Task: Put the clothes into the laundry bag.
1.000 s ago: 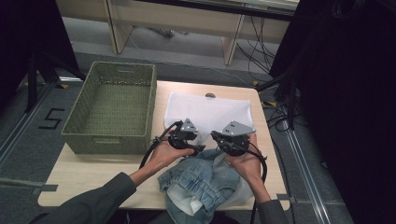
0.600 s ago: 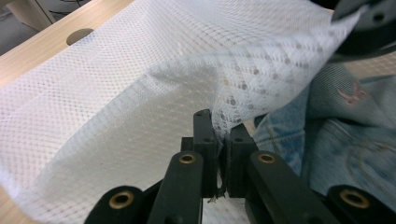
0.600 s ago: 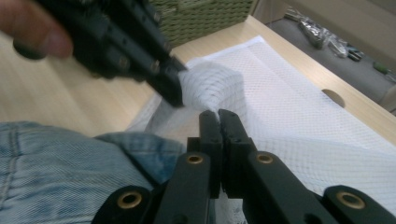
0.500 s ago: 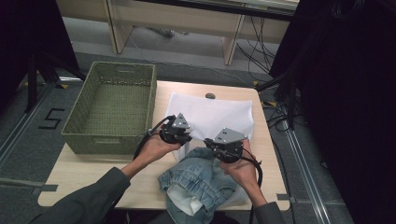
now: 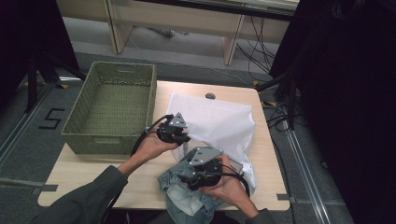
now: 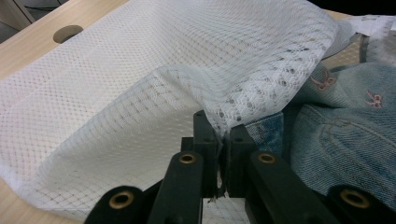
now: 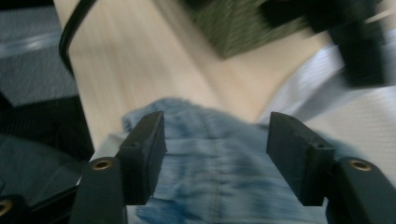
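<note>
A white mesh laundry bag (image 5: 219,122) lies across the right half of the wooden table (image 5: 93,165). My left gripper (image 5: 183,138) is shut on the bag's near edge and holds that edge (image 6: 224,122) lifted off the table. A crumpled light-blue denim garment (image 5: 187,193) lies at the table's front, partly under the bag's lifted edge (image 6: 345,140). My right gripper (image 5: 196,179) hovers open just above the denim (image 7: 219,158), its jaws wide apart with nothing between them.
A green woven basket (image 5: 112,109) stands on the table's left half, close to my left hand. A small dark round hole (image 5: 210,96) sits near the table's far edge. The floor around holds cables and desk legs.
My left gripper has risen a little with the bag's edge. My right gripper has drawn back toward the front of the table over the denim and turned left.
</note>
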The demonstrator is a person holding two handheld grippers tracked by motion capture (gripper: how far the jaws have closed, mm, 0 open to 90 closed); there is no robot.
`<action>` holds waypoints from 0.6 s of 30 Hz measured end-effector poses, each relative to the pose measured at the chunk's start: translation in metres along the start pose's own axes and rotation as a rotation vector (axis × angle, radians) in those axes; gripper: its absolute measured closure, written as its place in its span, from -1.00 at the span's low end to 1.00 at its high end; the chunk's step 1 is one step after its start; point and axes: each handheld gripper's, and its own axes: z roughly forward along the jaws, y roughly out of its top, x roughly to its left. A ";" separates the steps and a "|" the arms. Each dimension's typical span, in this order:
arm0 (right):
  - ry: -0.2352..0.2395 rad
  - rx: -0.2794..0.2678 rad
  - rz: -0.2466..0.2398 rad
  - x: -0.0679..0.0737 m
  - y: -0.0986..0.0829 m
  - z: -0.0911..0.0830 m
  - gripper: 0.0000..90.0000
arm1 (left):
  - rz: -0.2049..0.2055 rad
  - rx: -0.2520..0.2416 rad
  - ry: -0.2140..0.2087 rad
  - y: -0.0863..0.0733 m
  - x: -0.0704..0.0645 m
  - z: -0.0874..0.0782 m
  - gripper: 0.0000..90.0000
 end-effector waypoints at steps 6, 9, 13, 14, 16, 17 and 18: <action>-0.031 0.185 -0.067 0.010 -0.008 0.029 0.14 | 0.010 0.008 -0.009 -0.001 0.001 0.000 0.90; -0.043 0.196 -0.059 0.009 -0.011 0.029 0.49 | 0.014 0.012 -0.012 -0.001 0.001 0.000 0.90; -0.076 0.196 -0.053 0.004 -0.007 0.013 0.75 | 0.013 0.009 -0.014 -0.002 0.001 -0.003 0.91; -0.103 0.169 -0.087 0.001 -0.006 0.008 0.76 | 0.026 0.007 -0.014 -0.001 0.002 -0.004 0.91; -0.131 0.126 -0.067 -0.003 -0.004 -0.004 0.79 | 0.022 0.004 -0.014 -0.001 0.002 -0.006 0.91; -0.146 0.114 -0.063 -0.006 -0.002 -0.011 0.79 | 0.016 0.002 -0.015 -0.001 0.002 -0.006 0.91; -0.160 0.103 -0.063 -0.011 0.000 -0.020 0.80 | 0.017 0.005 -0.009 -0.001 0.002 -0.007 0.91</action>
